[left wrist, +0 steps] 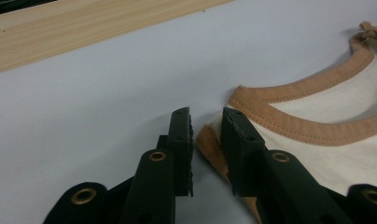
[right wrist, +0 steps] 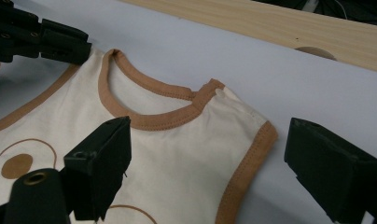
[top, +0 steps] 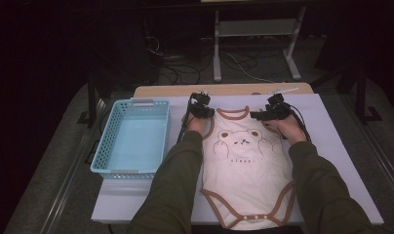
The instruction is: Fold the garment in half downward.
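On the tabletop (top: 331, 146), under a white cover, a cream bodysuit (top: 246, 180) with brown trim lies flat, bear print up, neck toward the far edge and snap end toward the person. To its left stands a light blue basket (top: 107, 146); nothing is seen inside it.

Right tool (top: 264, 115): at the bodysuit's right shoulder. In the right gripper view (right wrist: 205, 172) its jaws stand wide apart, one over the cream front, the other over the white cover beyond the brown armhole edge, so the shoulder lies between them. The pads do not press the cloth.

Left tool (top: 200, 111): at the bodysuit's left shoulder. In the left gripper view (left wrist: 207, 149) its jaws stand close together with a narrow gap showing. The brown-trimmed shoulder corner sits in that gap, against the right-hand pad. Whether both pads pinch the cloth cannot be told; the left-hand pad appears clear of it.
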The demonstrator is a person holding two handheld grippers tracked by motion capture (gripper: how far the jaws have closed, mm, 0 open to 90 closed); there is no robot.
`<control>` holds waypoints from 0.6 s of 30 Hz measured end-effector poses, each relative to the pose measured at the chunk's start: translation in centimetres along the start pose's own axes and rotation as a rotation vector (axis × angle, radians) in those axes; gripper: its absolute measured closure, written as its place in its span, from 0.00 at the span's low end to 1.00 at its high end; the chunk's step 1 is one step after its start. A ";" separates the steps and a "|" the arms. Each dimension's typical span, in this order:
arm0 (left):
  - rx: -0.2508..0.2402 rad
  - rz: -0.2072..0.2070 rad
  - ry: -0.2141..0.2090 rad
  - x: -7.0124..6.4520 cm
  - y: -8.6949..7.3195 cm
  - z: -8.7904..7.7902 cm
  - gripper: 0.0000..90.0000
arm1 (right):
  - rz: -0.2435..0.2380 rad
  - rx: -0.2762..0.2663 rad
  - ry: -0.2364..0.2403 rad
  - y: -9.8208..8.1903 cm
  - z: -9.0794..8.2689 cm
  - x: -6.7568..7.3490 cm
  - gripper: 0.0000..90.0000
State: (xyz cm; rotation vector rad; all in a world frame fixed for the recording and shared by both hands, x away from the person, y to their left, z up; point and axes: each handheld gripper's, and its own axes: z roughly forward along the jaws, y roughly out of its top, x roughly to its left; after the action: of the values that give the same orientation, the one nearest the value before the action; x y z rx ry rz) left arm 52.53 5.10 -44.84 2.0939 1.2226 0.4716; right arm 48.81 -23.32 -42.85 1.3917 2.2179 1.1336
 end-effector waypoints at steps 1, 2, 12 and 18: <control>0.000 0.005 0.002 -0.1 0.0 0.0 0.83 | -0.004 0.000 -0.005 0.0 0.0 0.0 0.16; 0.000 0.005 0.002 -0.1 0.0 0.0 0.84 | -0.007 0.001 -0.010 0.0 0.1 -0.1 0.16; 0.005 -0.006 -0.004 -0.4 -0.1 0.0 0.94 | 0.019 0.008 -0.045 0.5 0.4 -1.0 0.19; 0.002 -0.016 -0.001 -0.5 -0.2 0.0 0.95 | 0.023 0.046 -0.087 0.7 1.0 -1.4 0.24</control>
State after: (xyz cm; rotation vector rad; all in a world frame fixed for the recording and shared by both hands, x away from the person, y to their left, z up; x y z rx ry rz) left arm 52.11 4.77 -44.97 2.0841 1.2386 0.4620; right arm 50.48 -23.87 -43.21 1.4604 2.1855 1.0148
